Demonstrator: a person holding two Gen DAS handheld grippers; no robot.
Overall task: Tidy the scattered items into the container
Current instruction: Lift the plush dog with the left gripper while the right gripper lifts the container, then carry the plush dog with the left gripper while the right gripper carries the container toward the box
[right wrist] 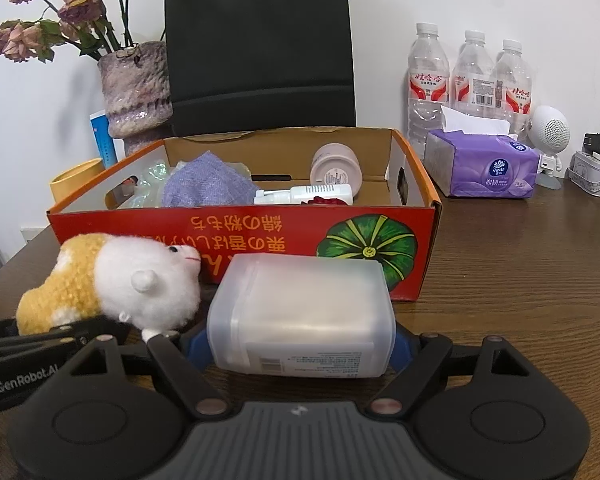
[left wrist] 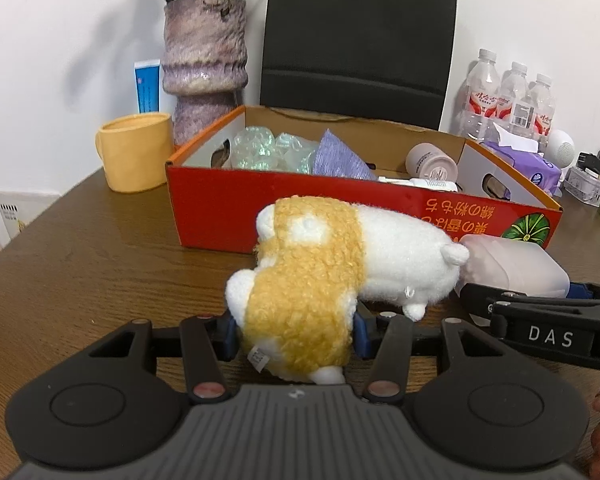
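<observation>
The left gripper (left wrist: 296, 334) has its blue-padded fingers (left wrist: 362, 330) closed against the flanks of a white-and-ochre plush toy animal (left wrist: 320, 272), which lies on its side on the brown wood-grain table (left wrist: 100, 264) just in front of the red cardboard box with orange rim (left wrist: 216, 212); the right gripper (right wrist: 300, 346) clamps a frosted translucent plastic box with a barcode label (right wrist: 304, 312), also low over the table, its far end close to the red box's pumpkin print; the toy's head touches this frosted box; inside the red box lie clear bubble wrap (left wrist: 268, 152), a lilac cloth (right wrist: 204, 184), a pale pink jar (right wrist: 336, 166) and a white tube (right wrist: 308, 194); behind stand a mottled purple vase (left wrist: 204, 64), a yellow mug (left wrist: 134, 152), three water bottles (right wrist: 468, 80) and a purple tissue pack (right wrist: 484, 164).
</observation>
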